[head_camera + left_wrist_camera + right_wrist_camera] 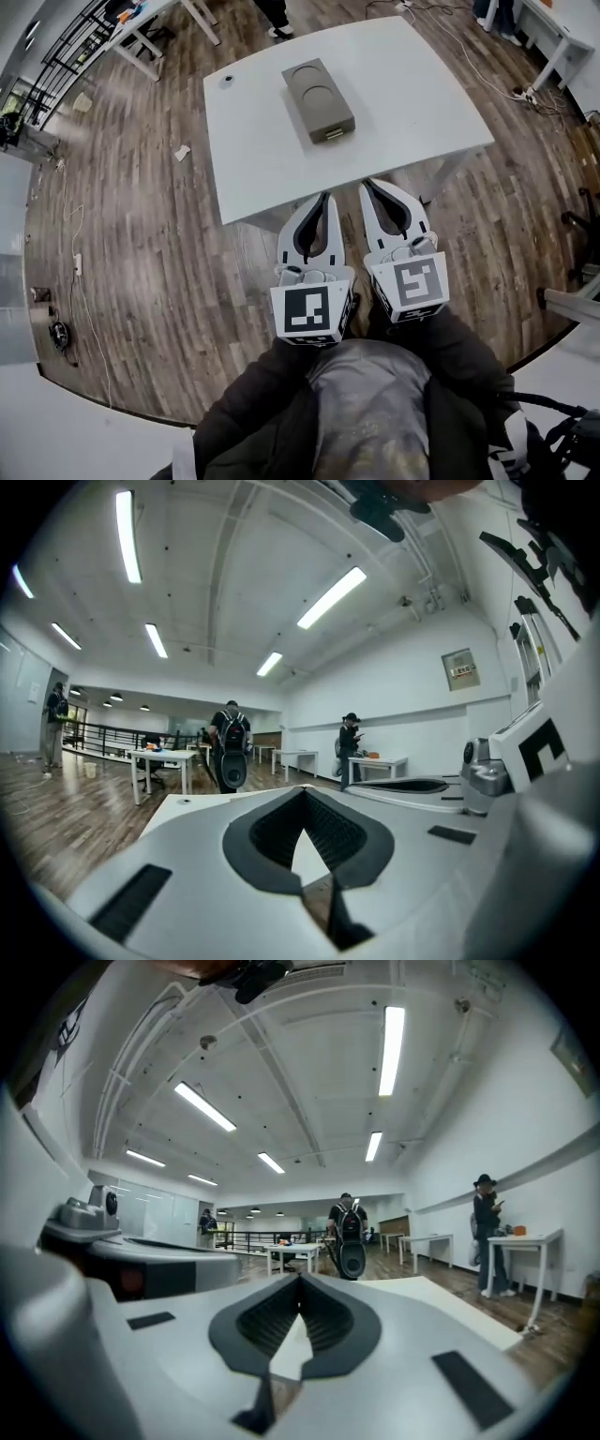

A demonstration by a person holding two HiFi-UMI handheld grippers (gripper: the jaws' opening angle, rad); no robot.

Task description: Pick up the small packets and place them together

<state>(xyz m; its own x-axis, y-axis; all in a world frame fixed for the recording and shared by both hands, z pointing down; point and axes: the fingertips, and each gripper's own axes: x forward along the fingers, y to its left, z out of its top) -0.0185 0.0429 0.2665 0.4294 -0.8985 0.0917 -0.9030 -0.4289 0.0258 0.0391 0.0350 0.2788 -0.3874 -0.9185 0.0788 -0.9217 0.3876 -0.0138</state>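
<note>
White is the flat-topped desk [403, 94] that begins just past the jaw tips of both tools, and it carries almost nothing. A grey-green rectangular case with a round recess in its lid [319, 98] lies ahead of the tips, well apart from them, near the middle of the desk. A small dark round disc [228, 81] sits farther off, ahead and to the left.

No small packets show in any view, on the desk or on the brown wood-plank floor [141, 244] below and to the left, so I cannot say where they are. They may be inside the case, but that is only a guess.

The left hand-held gripper [324, 197] has its jaws closed tip to tip with nothing between them. The right hand-held gripper [367, 186], just beside it, is closed and empty in the same way. Both point level over the near edge of the desk, close to the person's body.

By this showing the task has not begun: no packet is gripped and none lies gathered. Finding the packets, lifting each one and setting them side by side all remain to be done.
</note>
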